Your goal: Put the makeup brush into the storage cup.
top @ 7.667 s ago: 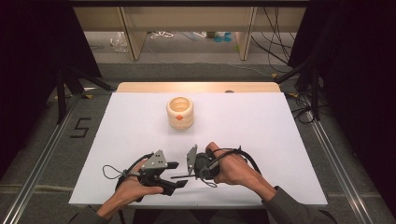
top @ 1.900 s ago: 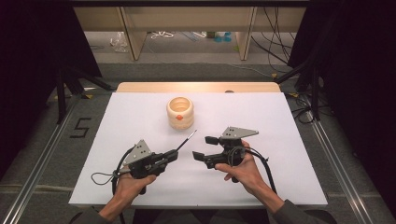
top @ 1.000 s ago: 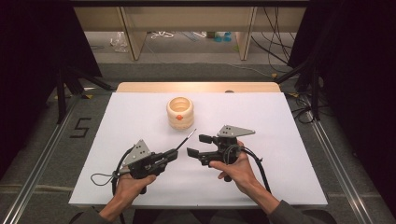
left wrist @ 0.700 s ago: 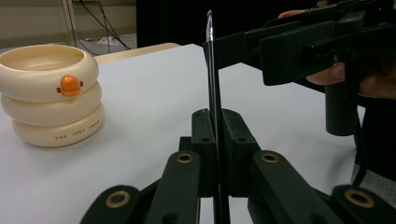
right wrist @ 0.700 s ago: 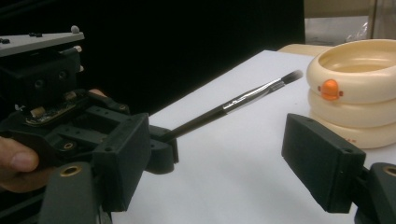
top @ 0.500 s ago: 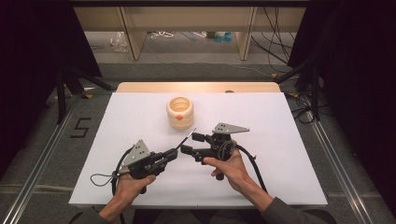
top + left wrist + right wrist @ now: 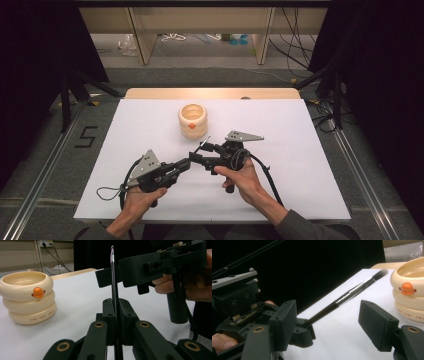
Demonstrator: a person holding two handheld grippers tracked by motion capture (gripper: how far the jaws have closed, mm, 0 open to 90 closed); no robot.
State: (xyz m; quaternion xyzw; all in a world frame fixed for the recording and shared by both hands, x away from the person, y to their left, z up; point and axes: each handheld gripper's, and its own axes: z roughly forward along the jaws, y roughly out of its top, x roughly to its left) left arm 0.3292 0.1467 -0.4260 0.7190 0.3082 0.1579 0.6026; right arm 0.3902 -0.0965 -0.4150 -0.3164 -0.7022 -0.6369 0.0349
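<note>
Left tool: clamped on the handle end of a slim black brush, ferrule and bristle tip pointing up and away toward the cream holder; grip low on the handle, probably to leave the upper shaft free for a handover.

Right tool: spread wide apart, one pad to each side of the brush shaft in the right gripper view, not touching it; apparently lined up to take the brush from the left tool.

Cream holder: three stacked rings, open top, orange duck-bill detail on the upper ring, small lettering on the lowest; upright near the far middle of the desk, just beyond the brush tip; likely destination for the brush, judged from proximity only.

Desk: white matte sheet over a pale wooden top, wood visible as a strip at the far edge; otherwise bare.

Room: dark curtains left and right, grey floor with metal rails, loose cables, wooden shelf legs behind.
</note>
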